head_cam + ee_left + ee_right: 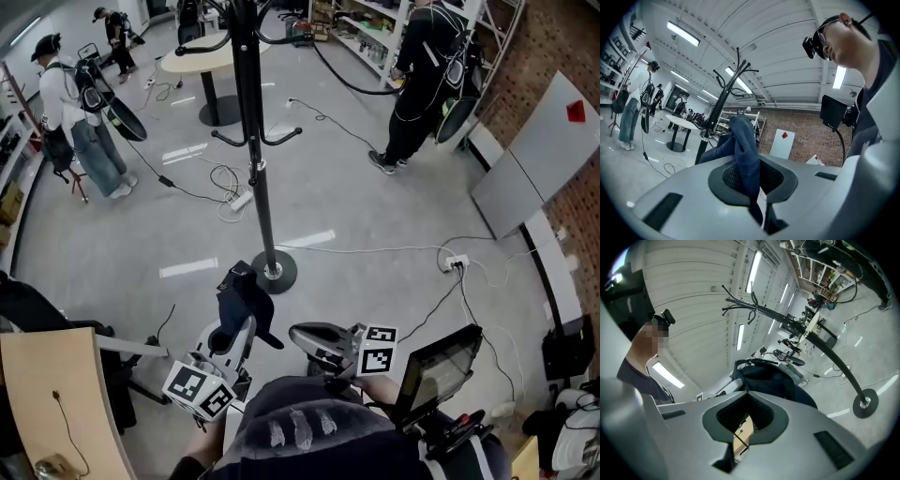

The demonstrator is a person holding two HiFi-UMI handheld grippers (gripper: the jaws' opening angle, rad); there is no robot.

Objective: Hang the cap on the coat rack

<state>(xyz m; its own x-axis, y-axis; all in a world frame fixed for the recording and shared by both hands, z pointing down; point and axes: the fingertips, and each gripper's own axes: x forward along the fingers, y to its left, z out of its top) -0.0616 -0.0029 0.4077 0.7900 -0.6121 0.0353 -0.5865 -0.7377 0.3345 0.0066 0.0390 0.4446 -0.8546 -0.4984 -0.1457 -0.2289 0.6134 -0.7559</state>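
Left claw (240, 321), clamped on the cap (246, 298), is best raised so the cap's hollow is dropped over a rack (261, 187) hook.

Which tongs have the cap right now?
The left tongs, clamped on the dark blue fabric cap; the right tongs are closed on nothing.

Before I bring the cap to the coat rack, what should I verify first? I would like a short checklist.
1. The cap is gripped by the left tool: ok.
2. The right tool is empty, jaws together: ok.
3. The lower hooks of the coat rack are bare: ok.
4. Floor at the base: not ok, a white cable runs up to it.
5. Which way the cap's opening faces: cannot tell.
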